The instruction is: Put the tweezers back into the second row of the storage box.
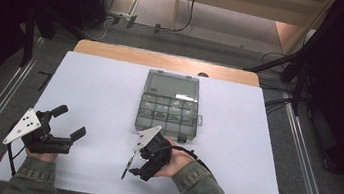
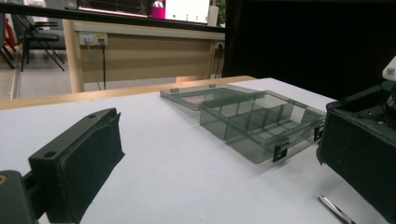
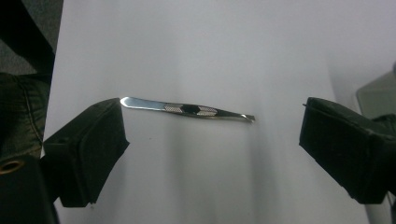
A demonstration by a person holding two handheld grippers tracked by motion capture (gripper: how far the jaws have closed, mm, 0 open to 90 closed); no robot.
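The right gripper (image 3: 212,140) has its jaws wide apart, pointing down at the slim steel tweezers (image 3: 187,109), which lie flat on the white surface (image 1: 99,97) between the jaws, untouched. Their long axis runs from jaw to jaw, the narrow tip towards the right-hand jaw. The left gripper (image 1: 67,121), jaws also apart and empty, rests well to the left. Just beyond stands the open smoky clear plastic compartment box (image 1: 168,106).

Tweezers (image 3: 187,109) | slim, shiny steel, textured grip | flat on my white table, between my right jaws, untouched
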